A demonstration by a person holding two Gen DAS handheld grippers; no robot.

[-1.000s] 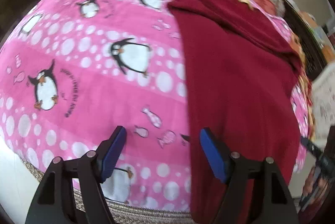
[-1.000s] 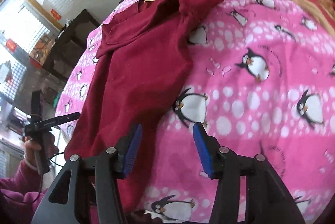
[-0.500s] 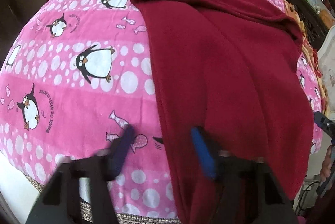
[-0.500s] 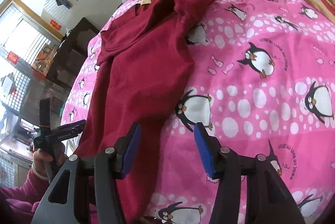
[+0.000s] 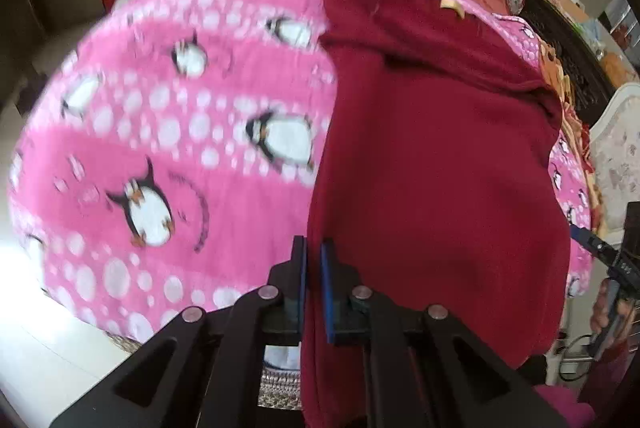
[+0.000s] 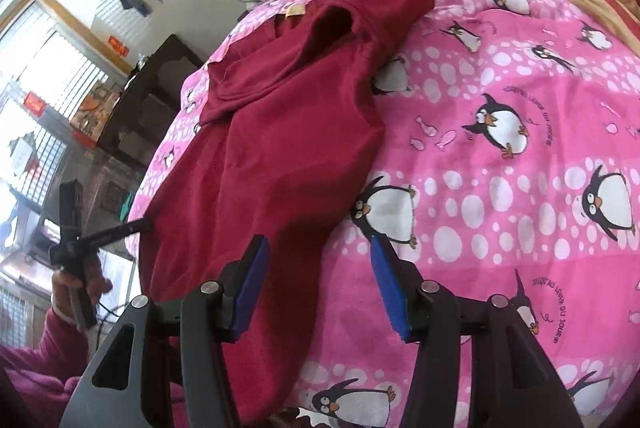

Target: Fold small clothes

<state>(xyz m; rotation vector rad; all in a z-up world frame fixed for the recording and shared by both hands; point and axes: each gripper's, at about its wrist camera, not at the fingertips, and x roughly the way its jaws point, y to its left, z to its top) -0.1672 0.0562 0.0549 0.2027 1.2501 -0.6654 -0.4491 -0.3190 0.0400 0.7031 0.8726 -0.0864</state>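
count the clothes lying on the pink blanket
1: a dark red shirt spread on the pink blanket, its near edge pinched by the left gripper. Others may be hidden.

Each camera sits just behind its own two fingers and looks down at the bed from close up. The left view looks along the left edge of the dark red shirt (image 5: 440,167). The right view looks along its other edge. Both see that shirt and the pink penguin blanket (image 5: 160,147).
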